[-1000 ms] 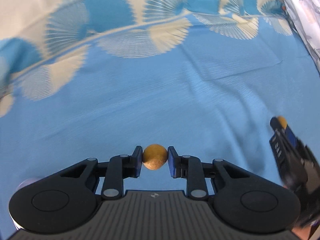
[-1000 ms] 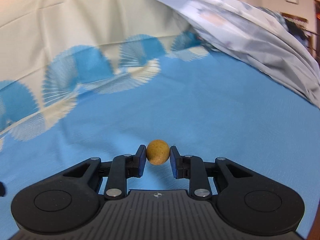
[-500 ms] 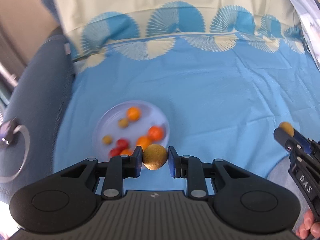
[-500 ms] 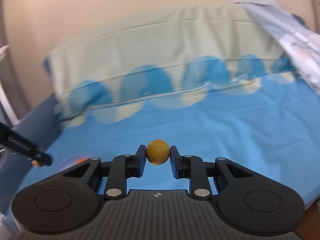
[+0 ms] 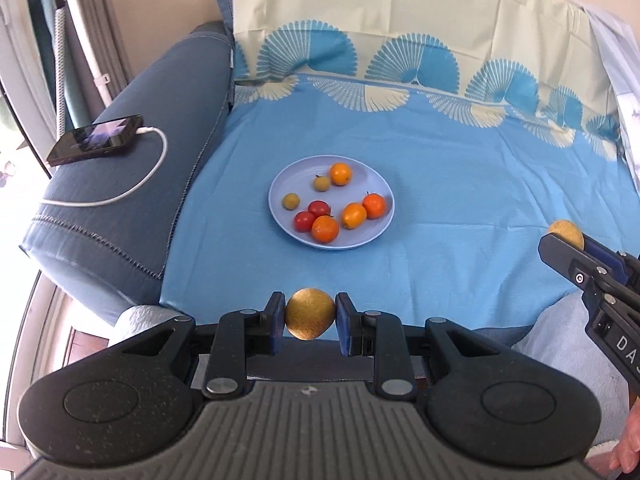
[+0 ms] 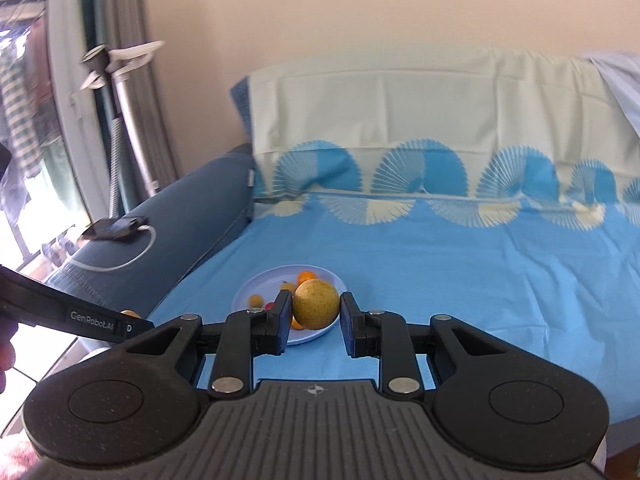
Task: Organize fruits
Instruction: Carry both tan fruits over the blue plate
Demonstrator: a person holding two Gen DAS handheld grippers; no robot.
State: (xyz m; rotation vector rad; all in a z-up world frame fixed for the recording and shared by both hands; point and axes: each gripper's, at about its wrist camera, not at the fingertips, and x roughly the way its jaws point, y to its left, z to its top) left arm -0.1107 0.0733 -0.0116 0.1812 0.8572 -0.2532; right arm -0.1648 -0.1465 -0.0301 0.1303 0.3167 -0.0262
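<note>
My left gripper is shut on a round yellow-brown fruit, held above the near edge of the blue sheet. My right gripper is shut on a similar yellow fruit; it also shows at the right edge of the left wrist view. A pale blue plate lies on the sheet ahead of both grippers. It holds several small orange, red and green-yellow fruits, among them an orange one. In the right wrist view the plate is partly hidden behind the held fruit.
A dark blue sofa arm lies left of the sheet, with a phone and white cable on it. A patterned cushion stands at the back. A white stand and curtains are at far left.
Both grippers pulled back and up from the sheet, still holding their fruits. The plate, sofa arm and phone have come into view.
</note>
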